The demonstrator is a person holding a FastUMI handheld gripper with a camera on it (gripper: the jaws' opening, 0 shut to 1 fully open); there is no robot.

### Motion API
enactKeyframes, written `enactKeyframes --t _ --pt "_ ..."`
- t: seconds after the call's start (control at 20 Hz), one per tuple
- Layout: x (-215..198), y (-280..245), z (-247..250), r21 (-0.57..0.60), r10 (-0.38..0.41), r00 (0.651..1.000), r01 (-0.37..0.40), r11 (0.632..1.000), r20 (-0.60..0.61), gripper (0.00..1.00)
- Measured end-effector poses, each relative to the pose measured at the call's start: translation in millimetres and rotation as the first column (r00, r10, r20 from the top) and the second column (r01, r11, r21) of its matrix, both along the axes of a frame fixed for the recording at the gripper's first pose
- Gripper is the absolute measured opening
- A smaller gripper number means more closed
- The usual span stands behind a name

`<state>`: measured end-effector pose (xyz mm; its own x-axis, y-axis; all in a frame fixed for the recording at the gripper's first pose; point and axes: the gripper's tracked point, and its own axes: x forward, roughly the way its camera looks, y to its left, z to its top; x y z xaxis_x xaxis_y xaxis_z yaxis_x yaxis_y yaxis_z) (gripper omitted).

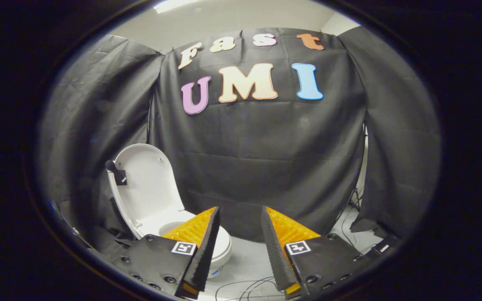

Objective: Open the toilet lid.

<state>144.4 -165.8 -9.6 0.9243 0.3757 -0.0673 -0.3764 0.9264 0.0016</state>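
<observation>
Standing upright against the booth wall, the toilet lid (147, 184) is judged opened; released jaws are empty, only withdrawal is called for.

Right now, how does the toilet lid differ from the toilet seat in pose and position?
The toilet lid stands raised, nearly upright, against the black cloth wall; the toilet seat lies flat on the bowl. The lid is fully in sight beyond the open tool; the seat is partly hidden behind the tool's left finger. A small dark handle sits on the lid's edge; the seat shows none. Both are white and meet at the hinge.
</observation>
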Motion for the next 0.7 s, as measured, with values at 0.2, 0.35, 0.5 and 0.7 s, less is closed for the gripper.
enactKeyframes --t 0.2,0.35,0.5,0.7 --pt "0.2 -1.3 -4.5 -0.004 0.006 1.000 -0.006 1.000 -0.014 0.63" --pt "0.8 -3.9 -6.4 -0.006 0.000 1.000 0.000 1.000 -0.022 0.63" --pt "-0.7 -3.7 -7.6 -0.010 0.001 1.000 -0.002 1.000 -0.025 0.63" --pt "-3.6 -4.2 -10.7 -0.001 -0.002 1.000 0.002 1.000 -0.030 0.63"
